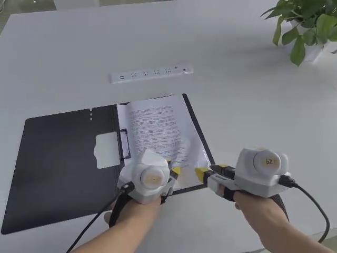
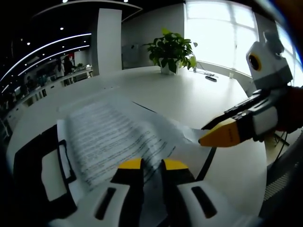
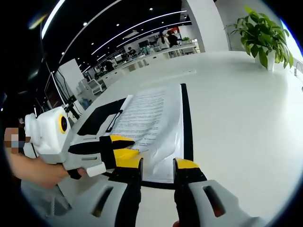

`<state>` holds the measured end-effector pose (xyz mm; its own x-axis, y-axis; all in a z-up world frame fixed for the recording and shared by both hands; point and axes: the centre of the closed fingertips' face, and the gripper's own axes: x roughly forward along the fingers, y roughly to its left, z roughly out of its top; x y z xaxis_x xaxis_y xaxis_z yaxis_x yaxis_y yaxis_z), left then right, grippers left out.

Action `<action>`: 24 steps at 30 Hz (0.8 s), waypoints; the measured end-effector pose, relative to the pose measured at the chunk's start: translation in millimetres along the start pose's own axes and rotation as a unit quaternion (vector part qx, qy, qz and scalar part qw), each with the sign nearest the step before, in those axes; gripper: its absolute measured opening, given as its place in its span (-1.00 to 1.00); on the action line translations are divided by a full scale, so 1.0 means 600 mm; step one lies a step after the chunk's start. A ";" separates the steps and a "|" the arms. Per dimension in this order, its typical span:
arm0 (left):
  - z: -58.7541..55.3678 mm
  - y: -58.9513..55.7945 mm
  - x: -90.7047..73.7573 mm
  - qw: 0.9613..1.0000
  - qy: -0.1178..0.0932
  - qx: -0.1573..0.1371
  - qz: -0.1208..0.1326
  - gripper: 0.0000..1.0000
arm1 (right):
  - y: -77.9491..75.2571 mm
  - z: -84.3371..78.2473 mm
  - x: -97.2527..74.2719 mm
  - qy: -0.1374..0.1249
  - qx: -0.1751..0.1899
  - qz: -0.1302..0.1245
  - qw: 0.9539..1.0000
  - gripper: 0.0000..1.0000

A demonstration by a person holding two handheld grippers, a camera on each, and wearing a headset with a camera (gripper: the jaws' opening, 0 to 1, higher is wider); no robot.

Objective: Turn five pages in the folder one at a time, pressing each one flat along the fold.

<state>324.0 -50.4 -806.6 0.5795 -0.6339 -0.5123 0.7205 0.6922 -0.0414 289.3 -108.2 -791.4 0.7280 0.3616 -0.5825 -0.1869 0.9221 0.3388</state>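
Nothing is lying on the left inside cover of the folder (image 1: 58,158) yet, so I'm reading zero of five turned, with all the pressing still to do. It's lying open on the surface (image 1: 237,95), with the printed top page (image 1: 158,129) on its right half. Right tongs (image 1: 202,174) are standing open, straddling that page's lower edge, not clamping. Left tongs (image 1: 174,171) are sitting nearly closed on the same edge, and I can't tell if they're pinching it.
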 end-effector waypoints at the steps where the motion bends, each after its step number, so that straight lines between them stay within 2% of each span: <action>1: 0.000 0.000 0.000 1.000 0.000 0.000 0.000 -0.74 | -0.001 -0.001 0.001 0.001 0.004 -0.001 1.000 -0.58; 7: 0.000 0.001 0.000 1.000 0.000 -0.002 0.001 -0.75 | -0.006 -0.004 0.003 0.005 0.022 -0.011 1.000 -0.82; 12: -0.001 0.001 0.000 1.000 0.001 -0.003 0.002 -0.75 | -0.010 -0.008 0.004 0.008 0.026 -0.015 1.000 -0.95; 24: -0.001 0.000 0.000 1.000 0.003 -0.008 0.001 -0.77 | -0.008 -0.001 -0.003 -0.002 0.044 -0.012 0.999 -1.00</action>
<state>323.5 -50.1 -807.3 0.5784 -0.6311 -0.5169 0.7134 0.6986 -0.0547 288.7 -113.1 -792.6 0.7342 0.3381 -0.5888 -0.1095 0.9149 0.3887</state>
